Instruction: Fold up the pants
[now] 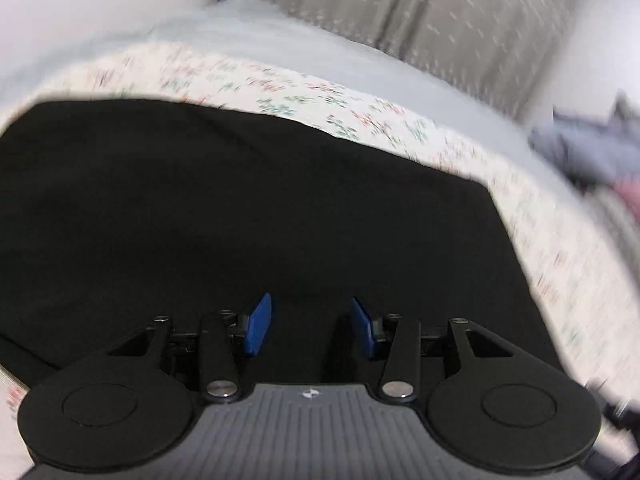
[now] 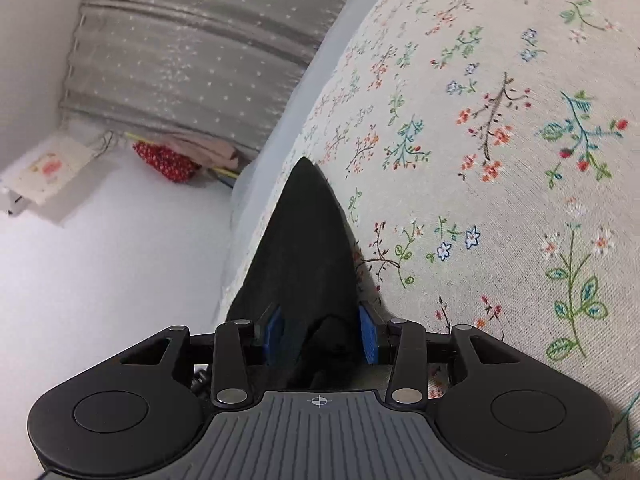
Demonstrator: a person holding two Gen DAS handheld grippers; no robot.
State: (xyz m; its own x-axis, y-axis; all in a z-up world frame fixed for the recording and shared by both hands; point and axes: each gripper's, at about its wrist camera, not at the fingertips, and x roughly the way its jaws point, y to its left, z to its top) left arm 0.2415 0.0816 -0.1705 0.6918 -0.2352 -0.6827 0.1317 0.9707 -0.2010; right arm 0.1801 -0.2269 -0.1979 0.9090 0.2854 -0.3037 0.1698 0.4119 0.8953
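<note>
Left claw (image 1: 311,326) is hovering spread just over the pants (image 1: 240,216), gripping nothing. Right claw (image 2: 320,330) is pinching a bunched fold of the pants (image 2: 304,240), lifting it into a peak off the floral sheet (image 2: 500,140). Pants are lying flat on the sheet, the far edge running along the print. Judgement: a fold is underway; the left should be pinning or gripping the matching edge so both corners travel level, keeping cloth taut. Beyond the pants, a curtain (image 2: 180,48) is hanging.

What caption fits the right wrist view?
Right tongs pinching a raised fold of black pants above the floral sheet.
</note>
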